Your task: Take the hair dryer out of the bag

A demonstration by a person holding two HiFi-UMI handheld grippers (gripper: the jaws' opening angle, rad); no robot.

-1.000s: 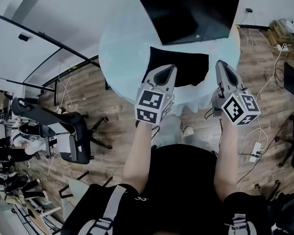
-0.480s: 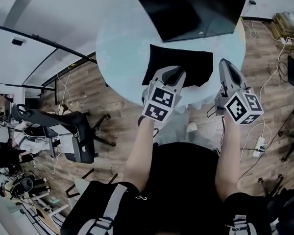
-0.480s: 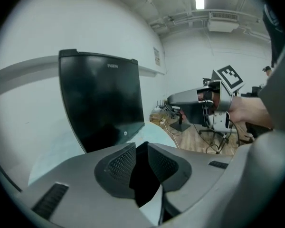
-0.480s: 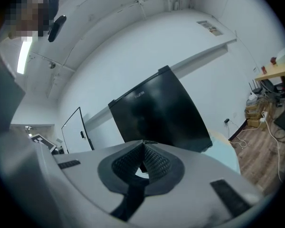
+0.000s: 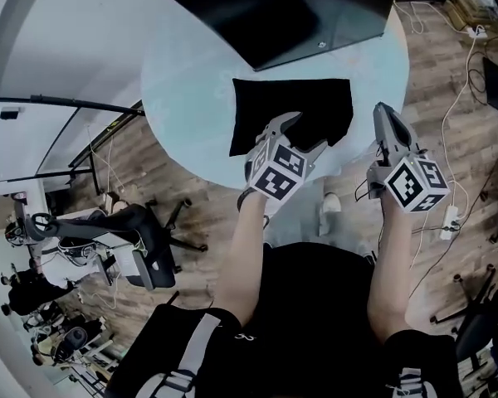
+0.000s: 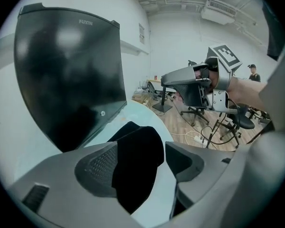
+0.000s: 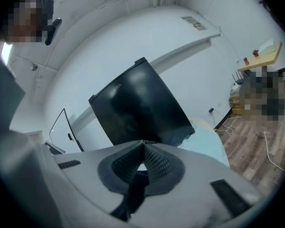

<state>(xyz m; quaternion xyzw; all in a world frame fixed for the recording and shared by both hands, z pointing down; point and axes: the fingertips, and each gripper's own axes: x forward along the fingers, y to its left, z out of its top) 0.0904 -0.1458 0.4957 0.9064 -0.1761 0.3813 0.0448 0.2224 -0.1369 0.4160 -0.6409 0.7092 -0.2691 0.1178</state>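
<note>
Nearest you, your two bare forearms reach out from your black top (image 5: pixel 315 305) toward the near edge of the table. Your left gripper (image 5: pixel 301 135) points down at the near edge of the black bag (image 5: pixel 274 106); its jaws have just been opening and now stand wide apart, with the bag showing in the gap between them and neither pad pressing on it. Your right gripper (image 5: pixel 385 114) hangs just to the right of the bag, over the table's near right rim, with its jaws together and nothing held between them.

The bag lies flat on the round, pale blue table (image 5: pixel 191 81), near its middle and a little toward you. The hair dryer itself is out of sight. Just beyond the bag, on the far side of the table, stands a large black screen (image 5: pixel 299 15).

Around the table the floor (image 5: pixel 191 189) is wood plank. To the near left is a black office chair (image 5: pixel 141 247), and farther left a dark metal frame (image 5: pixel 66 106) stands against the white wall. On the right a white power strip (image 5: pixel 451 220) lies on the floor with cables trailing from it toward the far right corner
</note>
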